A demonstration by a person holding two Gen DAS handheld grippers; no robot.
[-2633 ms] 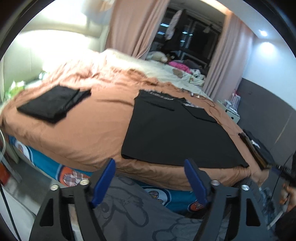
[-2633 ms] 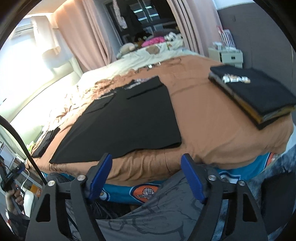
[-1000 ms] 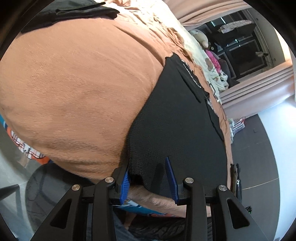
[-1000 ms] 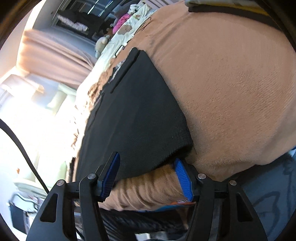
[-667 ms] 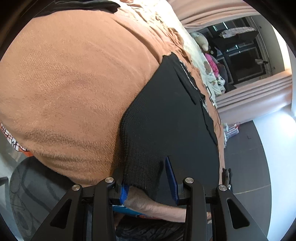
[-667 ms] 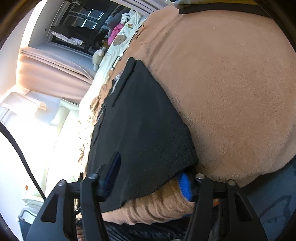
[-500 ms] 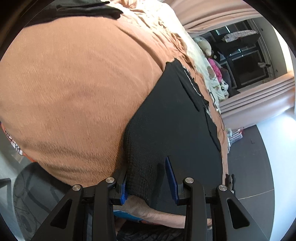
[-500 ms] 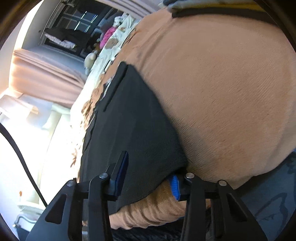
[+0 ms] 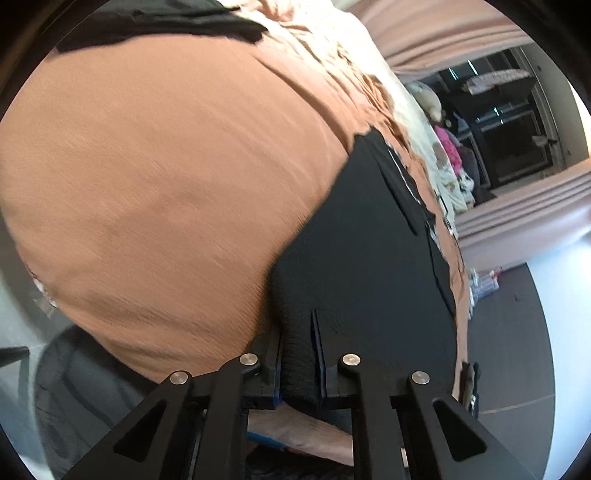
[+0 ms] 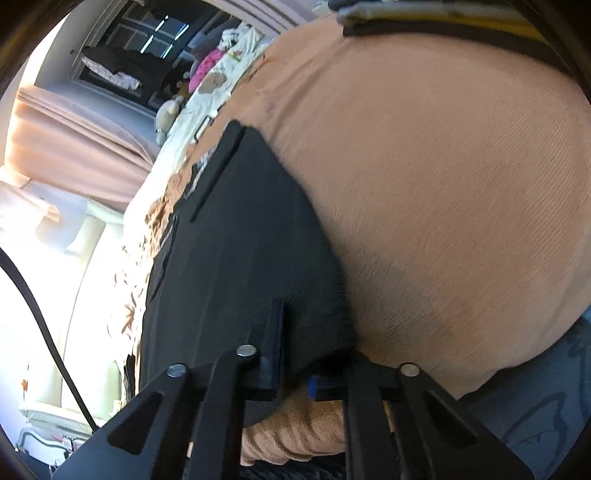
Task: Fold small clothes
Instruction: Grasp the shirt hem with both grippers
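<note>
A black garment lies spread flat on the brown blanket of a bed. My left gripper is shut on the garment's near left hem corner, and a band of black knit bunches between its blue pads. In the right wrist view the same black garment runs away toward the pillows. My right gripper is shut on its near right hem corner, at the bed's near edge. The right blue pad is mostly hidden under the cloth.
A folded black garment lies at the far left of the bed. A stack of folded clothes sits at the far right. Cream bedding and soft toys lie beyond, then pink curtains. Floor shows below the bed edge.
Both grippers came down from above the bed to the garment's near hem corners. Their jaws have closed from wide open onto the black fabric, the right one closing last.
</note>
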